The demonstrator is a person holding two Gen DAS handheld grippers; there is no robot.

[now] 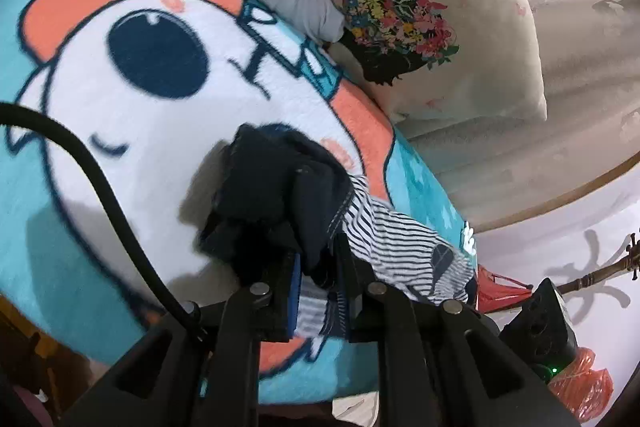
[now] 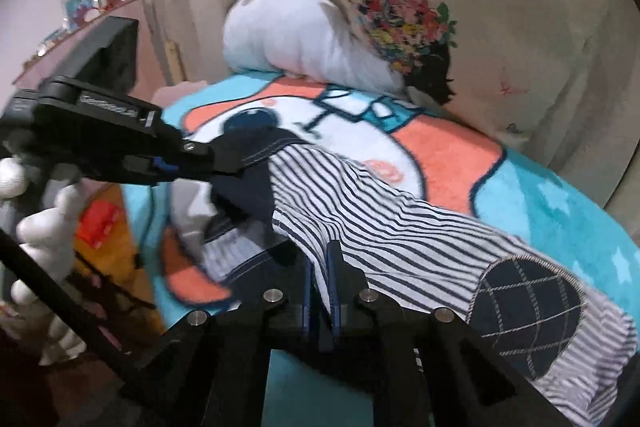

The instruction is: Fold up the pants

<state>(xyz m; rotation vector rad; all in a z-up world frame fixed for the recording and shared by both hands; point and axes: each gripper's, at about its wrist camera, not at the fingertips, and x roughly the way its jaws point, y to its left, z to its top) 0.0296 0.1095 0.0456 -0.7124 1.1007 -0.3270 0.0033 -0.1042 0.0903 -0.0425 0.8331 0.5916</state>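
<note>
Now the left gripper (image 2: 224, 159) pinches the dark waistband end of the striped pants (image 2: 400, 227), jaws clamped on cloth; the pants stretch across the cartoon blanket (image 2: 460, 155), lifted at both ends; the right gripper (image 2: 322, 259) is closed tight on a striped fold near the checked patch (image 2: 528, 303); behind lie a white cushion (image 2: 296, 31) and a floral pillow (image 2: 500, 27).

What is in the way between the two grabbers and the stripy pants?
Nothing visible. The left gripper is shut on the dark waistband end of the striped pants, and the right gripper is shut on the striped cloth. The pants lie over the cartoon blanket.
</note>
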